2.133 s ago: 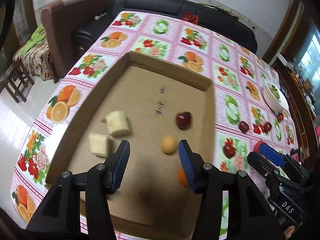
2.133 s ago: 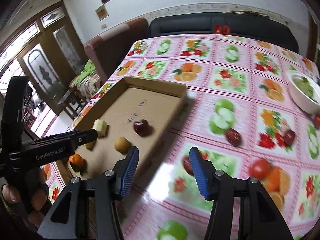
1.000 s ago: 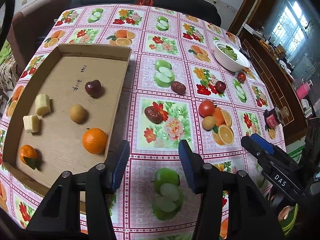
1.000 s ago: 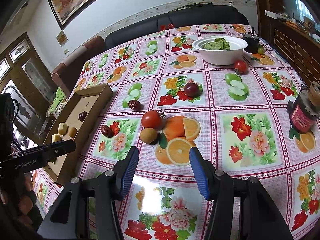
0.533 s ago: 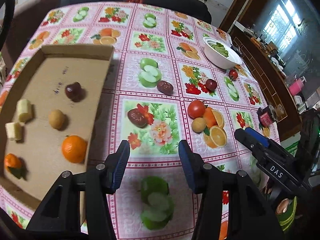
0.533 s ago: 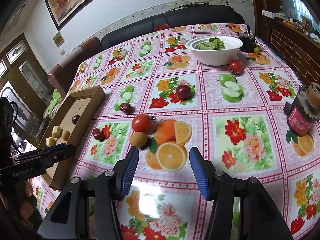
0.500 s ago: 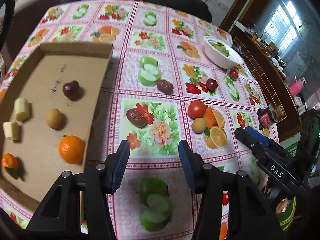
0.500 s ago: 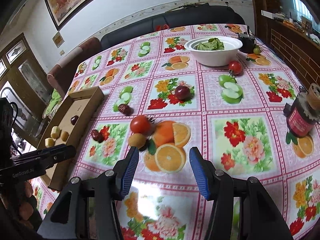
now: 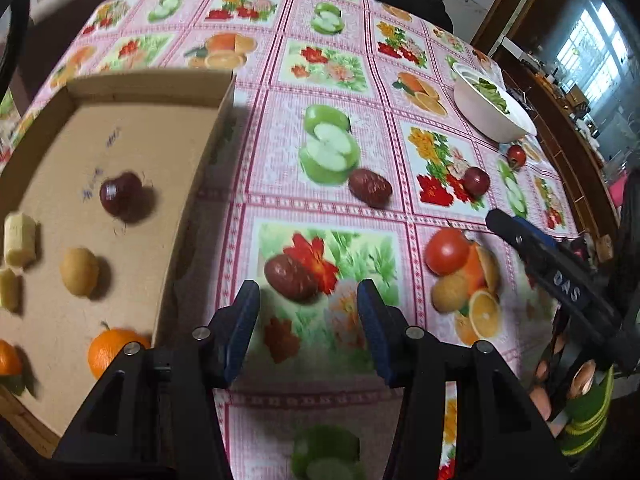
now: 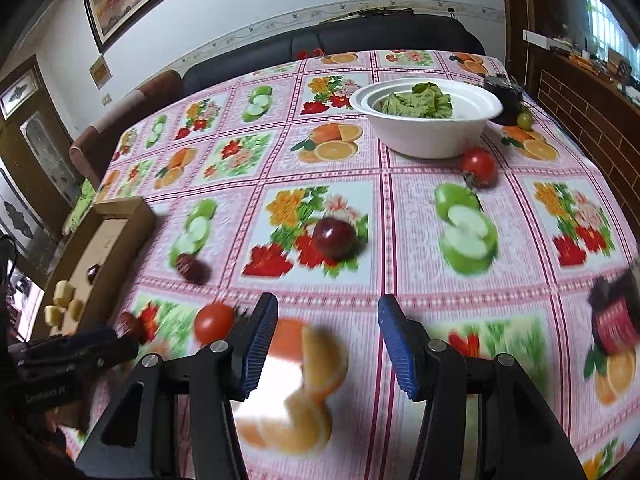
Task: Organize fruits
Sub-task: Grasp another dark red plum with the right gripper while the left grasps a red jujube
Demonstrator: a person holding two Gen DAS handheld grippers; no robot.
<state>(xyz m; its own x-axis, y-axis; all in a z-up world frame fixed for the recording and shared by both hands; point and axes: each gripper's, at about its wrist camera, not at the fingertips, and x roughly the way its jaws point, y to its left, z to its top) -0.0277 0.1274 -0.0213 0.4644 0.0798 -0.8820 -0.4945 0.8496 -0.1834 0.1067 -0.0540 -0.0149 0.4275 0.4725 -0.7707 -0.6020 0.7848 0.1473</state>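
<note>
A cardboard tray (image 9: 188, 216) on the left holds a dark red fruit (image 9: 119, 193), a small tan fruit (image 9: 79, 270), an orange (image 9: 110, 350) and banana pieces (image 9: 18, 234). My left gripper (image 9: 308, 300) is open just short of a brown date (image 9: 291, 278) on the cloth. A second date (image 9: 370, 187), a tomato (image 9: 447, 245), a tan fruit (image 9: 450, 293) and a dark plum (image 9: 476, 181) lie further right. My right gripper (image 10: 326, 320) is open and empty, with the plum (image 10: 334, 237) ahead of it and the tomato (image 10: 214, 322) to its left.
A white bowl of greens (image 10: 426, 122) stands at the back right, with a second tomato (image 10: 478, 166) in front of it. A red jar (image 10: 614, 320) is at the right edge. The fruit-print tablecloth (image 10: 328, 160) covers the table; a sofa lies behind.
Both grippers have moved forward and lower over the table. The left one has closed in on the near date; the right one has come towards the plum. Both stay open.
</note>
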